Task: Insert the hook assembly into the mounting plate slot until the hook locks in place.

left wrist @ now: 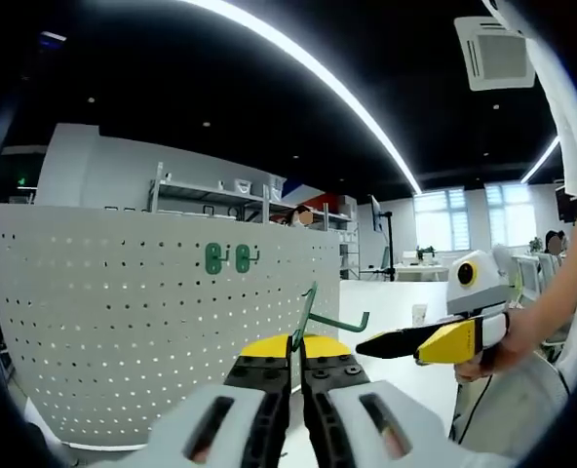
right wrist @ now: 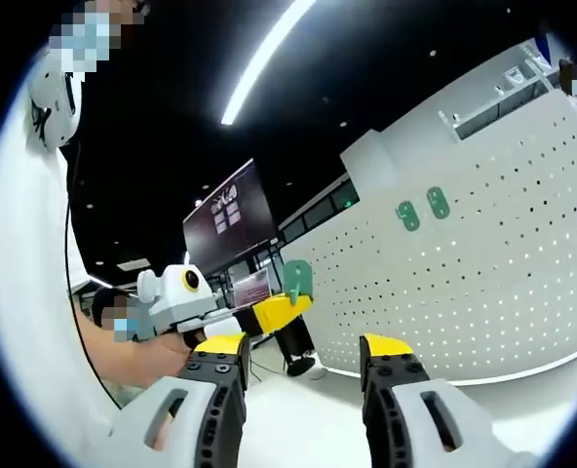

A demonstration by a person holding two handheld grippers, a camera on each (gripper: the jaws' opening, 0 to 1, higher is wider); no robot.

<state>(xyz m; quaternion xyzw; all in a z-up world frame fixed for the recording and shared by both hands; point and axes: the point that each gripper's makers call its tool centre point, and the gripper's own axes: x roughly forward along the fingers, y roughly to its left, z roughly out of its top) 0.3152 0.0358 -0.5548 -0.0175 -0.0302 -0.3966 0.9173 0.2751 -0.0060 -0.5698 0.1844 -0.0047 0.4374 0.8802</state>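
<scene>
My left gripper [left wrist: 296, 363] is shut on a green hook assembly [left wrist: 329, 318]; its thin wire arm points right and ends in an upturned tip. It hangs in the air in front of the white perforated mounting plate [left wrist: 123, 331], apart from it. Two green hook bases [left wrist: 227, 258] sit side by side high on that plate. In the right gripper view the same left gripper [right wrist: 269, 312] holds the assembly's green base [right wrist: 296, 278] left of the plate [right wrist: 483, 283]. My right gripper [right wrist: 303, 353] stands open with nothing between its jaws, and its yellow tips [left wrist: 405, 343] reach in from the right.
The plate stands upright on a white table [right wrist: 298, 429]. A person's hand [left wrist: 508, 341] and white sleeve [right wrist: 20, 292] hold the grippers. Shelving [left wrist: 220, 195] rises behind the plate, and a dark screen [right wrist: 230, 210] hangs in the background.
</scene>
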